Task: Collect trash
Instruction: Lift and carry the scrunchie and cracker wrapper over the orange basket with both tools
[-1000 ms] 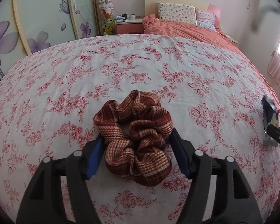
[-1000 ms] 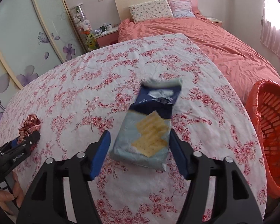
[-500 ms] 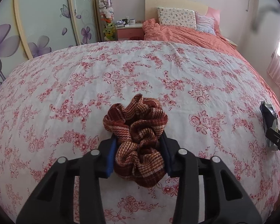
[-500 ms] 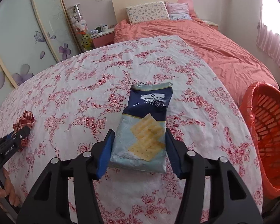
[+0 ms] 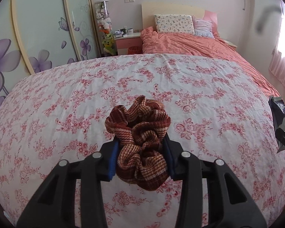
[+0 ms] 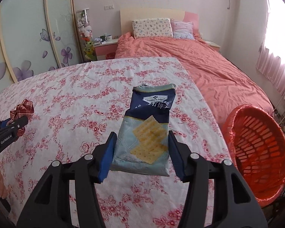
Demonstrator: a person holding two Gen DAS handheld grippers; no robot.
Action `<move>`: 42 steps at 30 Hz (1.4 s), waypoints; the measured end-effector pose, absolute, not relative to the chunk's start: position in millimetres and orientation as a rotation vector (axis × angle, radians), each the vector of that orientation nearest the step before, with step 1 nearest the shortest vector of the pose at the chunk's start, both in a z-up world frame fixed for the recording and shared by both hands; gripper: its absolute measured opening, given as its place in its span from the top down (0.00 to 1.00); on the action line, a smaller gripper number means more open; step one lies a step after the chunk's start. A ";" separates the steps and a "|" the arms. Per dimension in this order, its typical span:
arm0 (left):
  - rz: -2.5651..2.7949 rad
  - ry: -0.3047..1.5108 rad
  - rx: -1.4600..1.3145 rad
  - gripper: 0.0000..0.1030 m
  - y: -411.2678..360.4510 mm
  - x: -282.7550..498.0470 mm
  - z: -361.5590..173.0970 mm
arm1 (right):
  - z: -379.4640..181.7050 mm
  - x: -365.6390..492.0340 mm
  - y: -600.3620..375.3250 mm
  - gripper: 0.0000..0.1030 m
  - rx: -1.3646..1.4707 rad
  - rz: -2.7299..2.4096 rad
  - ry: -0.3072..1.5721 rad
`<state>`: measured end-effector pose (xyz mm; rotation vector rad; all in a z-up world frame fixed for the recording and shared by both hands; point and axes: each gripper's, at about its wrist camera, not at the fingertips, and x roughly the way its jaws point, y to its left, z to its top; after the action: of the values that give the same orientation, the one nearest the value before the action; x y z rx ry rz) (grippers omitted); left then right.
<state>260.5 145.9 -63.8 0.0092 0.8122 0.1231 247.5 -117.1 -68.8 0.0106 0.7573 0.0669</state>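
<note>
Fingers of the left gripper point(image 5: 141, 156) pinch the scrunchie point(image 5: 140, 142), the right gripper point(image 6: 141, 153) clamps the cracker packet point(image 6: 146, 133); both lifted, next carry to the basket point(image 6: 256, 152) off the bed's point(image 6: 66, 98) right edge.

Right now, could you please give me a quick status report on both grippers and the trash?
Left gripper shut on scrunchie. Right gripper shut on cracker packet. Orange basket right of the table, path unobstructed.

Sunlit bedroom point(image 6: 180, 3), coral bed point(image 6: 209, 66)
</note>
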 end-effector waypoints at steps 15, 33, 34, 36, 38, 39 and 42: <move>0.043 0.737 0.051 0.61 94.7 242.5 -24.3 | -34.7 215.5 -150.9 0.47 0.064 0.052 0.666; -0.140 0.644 0.105 0.61 -2.3 217.5 21.3 | -11.4 175.0 -212.3 0.47 0.121 -0.008 0.582; -0.152 0.642 0.107 0.61 -7.3 216.9 22.5 | -10.4 172.4 -217.9 0.47 0.128 -0.015 0.577; -0.179 0.635 0.113 0.61 -21.3 214.8 25.4 | -9.8 168.2 -227.3 0.47 0.138 -0.027 0.572; -0.205 0.630 0.117 0.61 -34.6 213.1 27.8 | -8.9 163.5 -238.2 0.47 0.148 -0.044 0.565; -0.216 0.629 0.119 0.61 -39.5 212.4 28.6 | -8.7 161.3 -243.2 0.47 0.151 -0.052 0.562; -0.262 0.623 0.128 0.61 -64.5 210.6 30.4 | -8.0 156.1 -258.0 0.47 0.163 -0.081 0.555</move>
<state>210.6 -64.5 30.4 0.1279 0.6234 -0.2616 156.1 -258.0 -8.0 0.1625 0.5551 -0.0814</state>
